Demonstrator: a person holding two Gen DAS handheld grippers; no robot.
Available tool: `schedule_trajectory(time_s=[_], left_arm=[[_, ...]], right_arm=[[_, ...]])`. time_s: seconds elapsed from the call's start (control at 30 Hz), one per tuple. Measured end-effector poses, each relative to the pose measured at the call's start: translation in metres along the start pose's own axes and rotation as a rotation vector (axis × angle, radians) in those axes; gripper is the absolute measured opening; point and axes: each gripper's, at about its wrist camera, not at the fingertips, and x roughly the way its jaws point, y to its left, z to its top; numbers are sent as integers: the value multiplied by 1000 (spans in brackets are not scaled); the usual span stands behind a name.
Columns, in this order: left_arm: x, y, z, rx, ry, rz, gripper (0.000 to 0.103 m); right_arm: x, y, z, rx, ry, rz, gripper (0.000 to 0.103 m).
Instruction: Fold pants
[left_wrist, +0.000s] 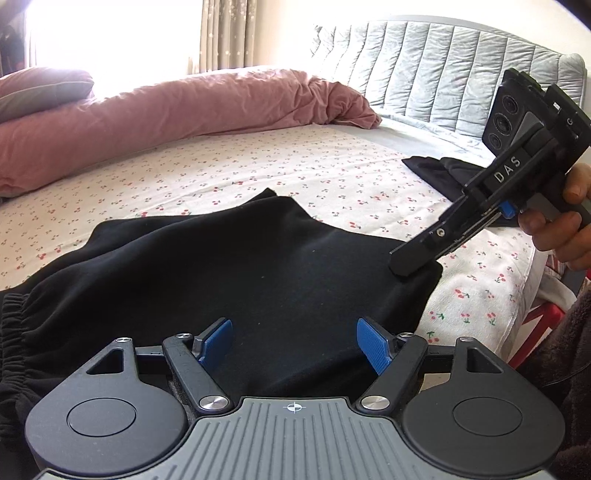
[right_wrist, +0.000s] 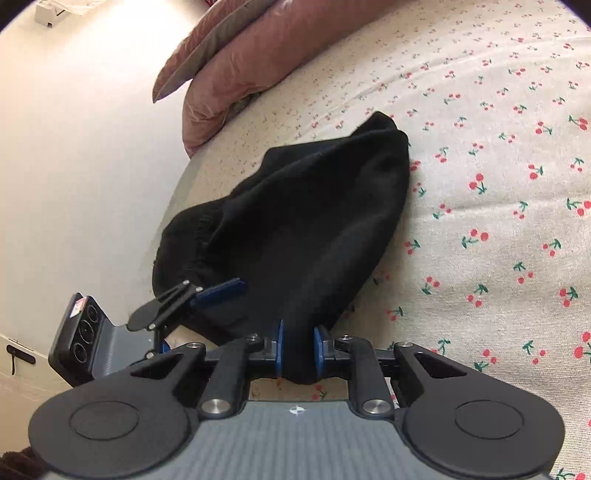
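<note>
Closest in, the left hand-held gripper hovers low over the black fleece pants, its two blue-padded fingers spread wide with nothing between them, pointing across the cloth toward the far side of the bed. The pants lie in a loose heap on the cherry-print bed sheet, near the bed's front edge. The fabric is thick, matte and rumpled, with soft ridges running across it, and a gathered elastic band bunches at the left.

The right hand-held gripper comes in from the right side, angled downward, its jaws pinched shut on a corner of the pants; in the right wrist view the black cloth is squeezed into a narrow neck between the blue pads. The person's bare hand wraps the handle from behind. White letters on the gripper's body read "DAS".

Beyond, a second dark garment lies folded on the sheet, well apart from the pants. A dusty-pink crumpled duvet stretches along the far side of the bed, before a pale grey quilted headboard and a patterned curtain.
</note>
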Motion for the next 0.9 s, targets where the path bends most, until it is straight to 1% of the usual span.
schedule_trajectory(time_s=[0.17, 0.33, 0.47, 0.53, 0.63, 0.7, 0.73, 0.77, 0.8, 0.9], left_arm=[[-4, -12, 12, 32, -53, 11, 75], [-10, -15, 19, 54, -87, 27, 74], [-16, -11, 24, 40, -106, -12, 75], [-19, -12, 25, 48, -108, -48, 76], [-14, -19, 25, 55, -94, -73, 76], [-5, -28, 24, 72, -73, -72, 76], [0, -33, 23, 83, -57, -65, 75], [8, -41, 22, 102, -34, -31, 75], [15, -48, 21, 128, -20, 19, 74], [33, -64, 16, 190, -15, 158, 67]], right_arm=[[1, 11, 12, -12, -29, 13, 18], [-2, 8, 20, 2, -41, 20, 18], [-5, 8, 23, -1, -50, 19, 18], [-8, 8, 22, -7, -59, 12, 18], [-9, 9, 23, -6, -60, 20, 18], [-7, 12, 24, -10, -61, 28, 18], [-7, 13, 25, -14, -62, 33, 18], [-6, 14, 25, -18, -63, 37, 18], [-5, 14, 26, -16, -62, 42, 18], [-4, 12, 29, -8, -59, 66, 18]])
